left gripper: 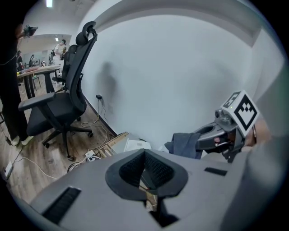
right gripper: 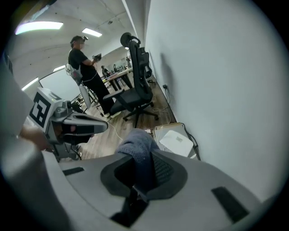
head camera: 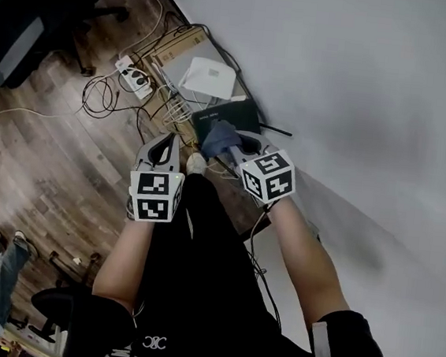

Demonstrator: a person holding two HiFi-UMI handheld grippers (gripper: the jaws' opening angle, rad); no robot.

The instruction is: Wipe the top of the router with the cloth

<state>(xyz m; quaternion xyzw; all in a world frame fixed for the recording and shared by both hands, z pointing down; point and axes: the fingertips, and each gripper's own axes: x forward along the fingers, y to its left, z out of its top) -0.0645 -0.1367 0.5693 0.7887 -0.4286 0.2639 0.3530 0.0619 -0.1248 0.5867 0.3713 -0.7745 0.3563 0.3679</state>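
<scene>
Right tool (right gripper: 143,173) is clamped on the cloth (right gripper: 137,145), over the near edge of the black router (head camera: 229,117) on the floor by the wall. Left tool (left gripper: 145,168) is closed and empty. I worry the loose cloth could snag the antenna (head camera: 276,129) and drag the router.

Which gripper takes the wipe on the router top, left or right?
Right. The right gripper is clamped on the cloth, and in the head view the cloth sits right at the black router by the wall. The left gripper is shut on nothing and sits further back.
</scene>
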